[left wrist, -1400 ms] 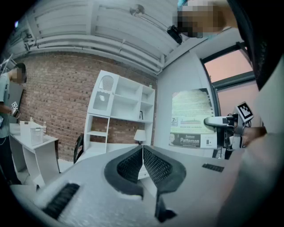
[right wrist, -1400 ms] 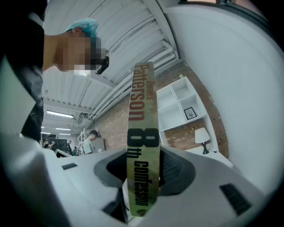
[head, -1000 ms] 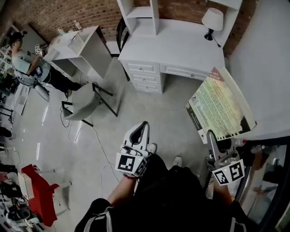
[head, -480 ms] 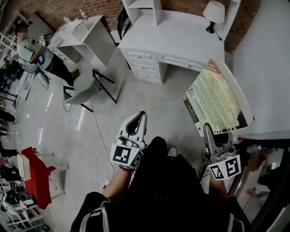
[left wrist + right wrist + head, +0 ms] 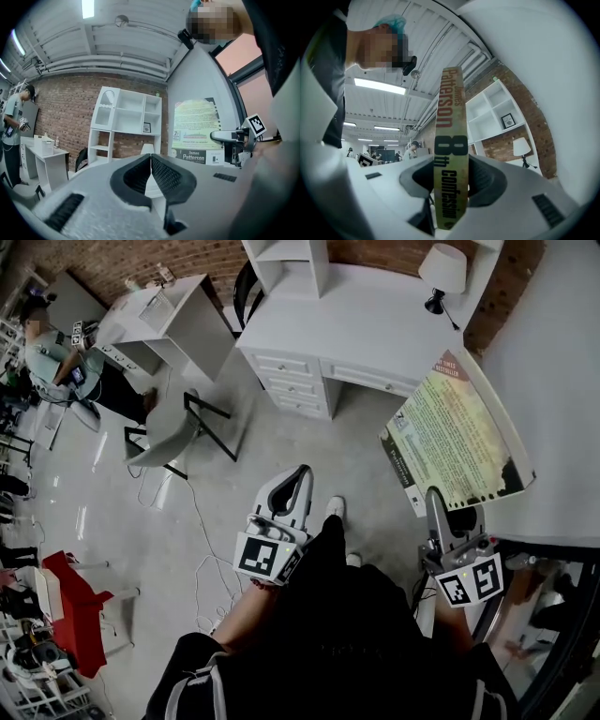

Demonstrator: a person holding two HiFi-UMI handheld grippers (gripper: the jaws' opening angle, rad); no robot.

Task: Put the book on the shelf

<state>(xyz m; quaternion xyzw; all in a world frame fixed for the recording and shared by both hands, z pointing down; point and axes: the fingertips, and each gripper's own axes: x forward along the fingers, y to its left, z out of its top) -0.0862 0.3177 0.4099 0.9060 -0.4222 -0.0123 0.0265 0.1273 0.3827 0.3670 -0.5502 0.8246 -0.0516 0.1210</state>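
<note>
Half done at most, it seems: the right gripper (image 5: pixel 438 507) clamps the Patterson book (image 5: pixel 455 442), the left gripper (image 5: pixel 151 171) is closed and empty, and both are well apart from the white shelf (image 5: pixel 291 263), so placing remains.

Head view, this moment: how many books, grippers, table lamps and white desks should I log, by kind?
Yellow-green paperback book: 1
Handheld two-jaw grippers: 2 (left gripper, right gripper)
White-shaded table lamp: 1
White desks: 2 (drawer desk, side desk)
Total: 6
</note>
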